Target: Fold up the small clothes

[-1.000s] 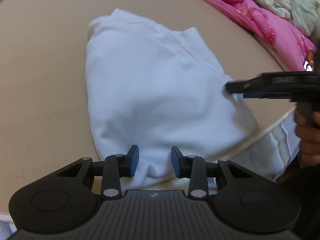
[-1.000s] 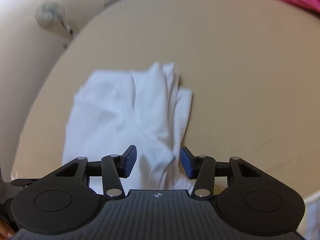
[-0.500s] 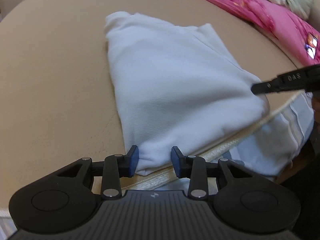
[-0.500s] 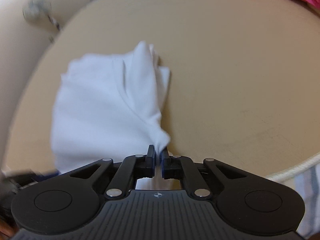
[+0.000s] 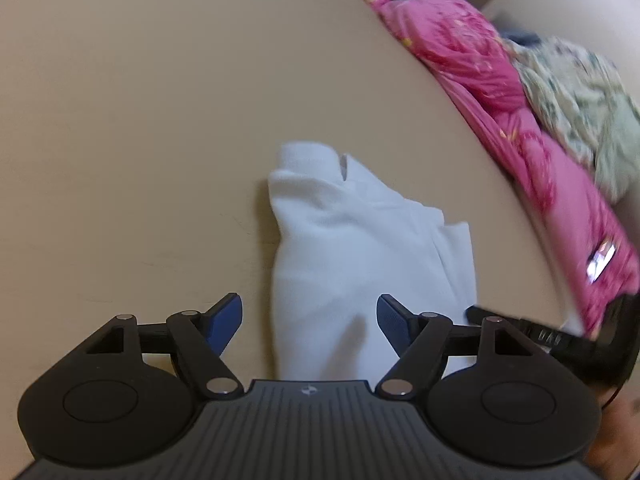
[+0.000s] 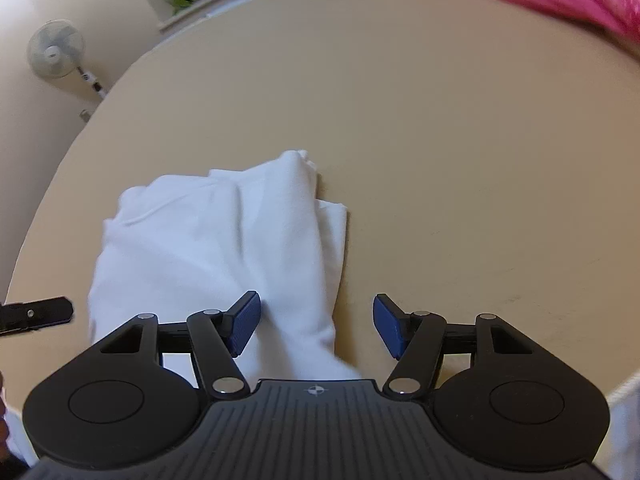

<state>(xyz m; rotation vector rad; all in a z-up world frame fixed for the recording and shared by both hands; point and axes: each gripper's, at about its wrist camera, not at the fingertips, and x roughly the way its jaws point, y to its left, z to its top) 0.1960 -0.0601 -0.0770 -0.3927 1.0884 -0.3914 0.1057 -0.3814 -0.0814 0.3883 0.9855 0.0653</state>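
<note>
Faint raised characters noted on the black finger of the right gripper [image 5: 556,336] at the right edge of the left wrist view, appearing inverted and roughly like "DAS", too blurred to confirm. Small round emblem, no lettering, noted on the ribbed body of the left gripper [image 5: 310,316] and again on the body of the right gripper in its own wrist view. Dark label noted on the hub of the fan [image 6: 56,54], too small to read.

Pink bedding [image 5: 480,80] along far edge
</note>
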